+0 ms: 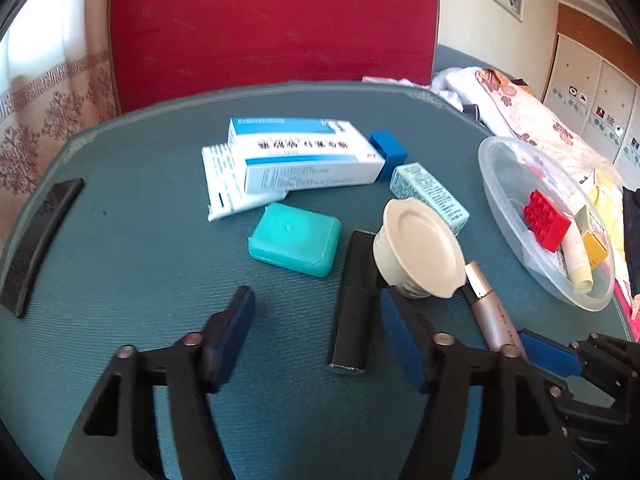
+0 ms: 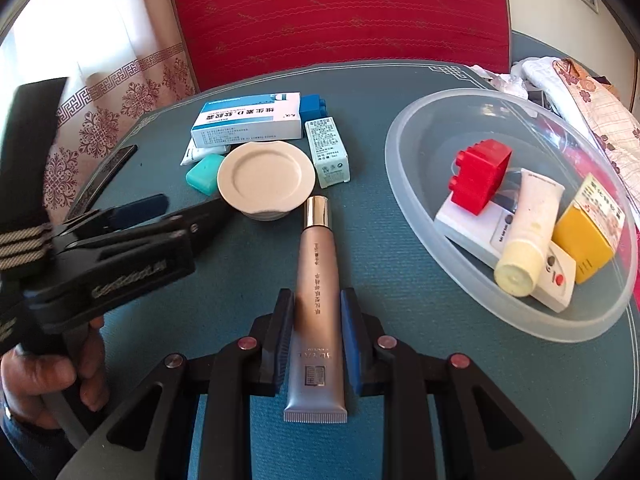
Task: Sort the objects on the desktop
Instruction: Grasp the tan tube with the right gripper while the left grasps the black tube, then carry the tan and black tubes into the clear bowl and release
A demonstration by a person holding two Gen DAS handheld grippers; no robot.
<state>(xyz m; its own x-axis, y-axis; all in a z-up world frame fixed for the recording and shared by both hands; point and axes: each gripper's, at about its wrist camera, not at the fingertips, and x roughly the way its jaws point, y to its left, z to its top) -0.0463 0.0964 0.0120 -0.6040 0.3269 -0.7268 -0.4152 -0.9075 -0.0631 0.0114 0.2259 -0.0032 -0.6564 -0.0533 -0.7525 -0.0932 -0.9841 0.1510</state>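
My right gripper point(image 2: 316, 312) is shut on a beige cosmetic tube point(image 2: 316, 280) that lies lengthwise between its blue pads on the green table mat point(image 2: 400, 280); the tube also shows in the left wrist view point(image 1: 490, 312). My left gripper point(image 1: 320, 320) is open, its jaws around a black bar point(image 1: 352, 304), and it shows in the right wrist view point(image 2: 132, 216). A beige jar lid point(image 1: 420, 248) point(image 2: 266, 178), a teal case point(image 1: 296, 238), a white-blue medicine box point(image 1: 304, 156) point(image 2: 248, 120) and a small green box point(image 1: 430, 192) point(image 2: 328, 152) lie ahead.
A clear plastic bowl point(image 2: 404, 184) point(image 1: 492, 184) at the right holds a red brick point(image 2: 478, 176), a cream tube point(image 2: 528, 228), a yellow box point(image 2: 588, 236) and a white box. A blue brick point(image 1: 388, 150), a black strip point(image 1: 36, 240) and a red chair back point(image 1: 272, 20) are there too.
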